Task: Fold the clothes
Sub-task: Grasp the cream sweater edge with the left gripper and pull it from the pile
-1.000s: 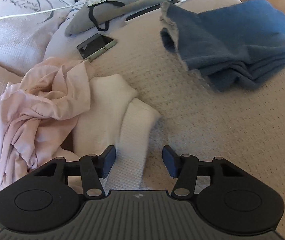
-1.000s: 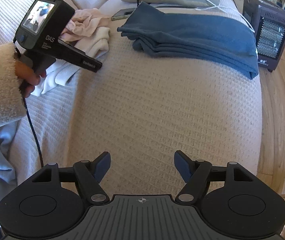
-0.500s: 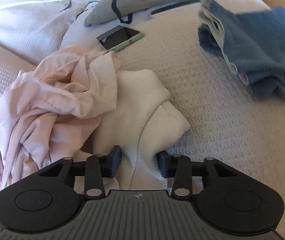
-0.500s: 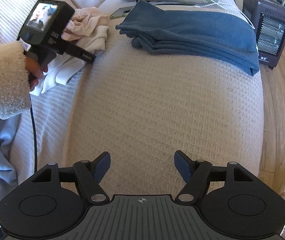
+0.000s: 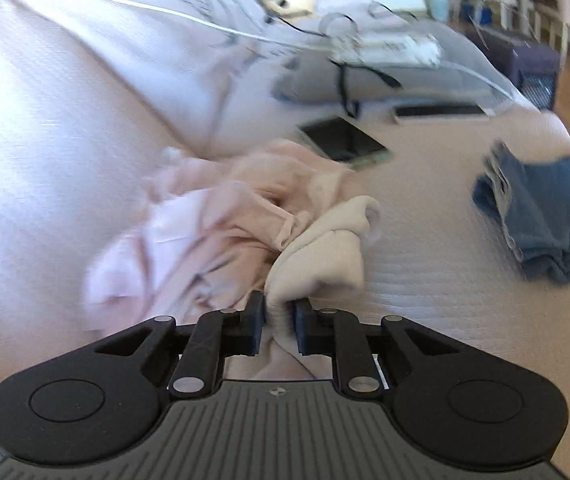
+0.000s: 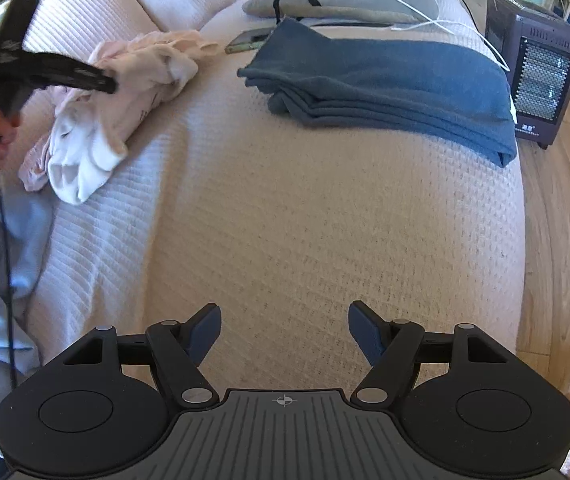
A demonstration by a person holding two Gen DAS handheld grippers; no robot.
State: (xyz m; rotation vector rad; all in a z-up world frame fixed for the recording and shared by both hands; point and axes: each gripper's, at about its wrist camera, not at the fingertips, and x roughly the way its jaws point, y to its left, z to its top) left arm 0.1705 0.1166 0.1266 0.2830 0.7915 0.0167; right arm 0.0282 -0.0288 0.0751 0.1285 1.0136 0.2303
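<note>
A white ribbed garment (image 5: 325, 256) is bunched between the pads of my left gripper (image 5: 280, 308), whose jaws are still closing on it. In the right wrist view the left gripper (image 6: 101, 80) holds the white garment (image 6: 85, 152) lifted off the bed, its lower end hanging down. A crumpled pink garment (image 5: 221, 232) lies tangled with it at the bed's left side, where the right wrist view shows the pink garment (image 6: 145, 56) too. My right gripper (image 6: 284, 320) stands open over the bare beige bed cover (image 6: 305, 220), holding nothing.
A folded blue blanket (image 6: 397, 84) lies at the far right of the bed. Beyond the clothes are a phone (image 5: 341, 142), a grey pillow (image 6: 345, 0) and white cables. A dark heater (image 6: 541, 68) stands on the wood floor past the right edge.
My left gripper closed on the white garment, then rose and rolled, pulling it up out of the pile. My right gripper stayed still and open.
</note>
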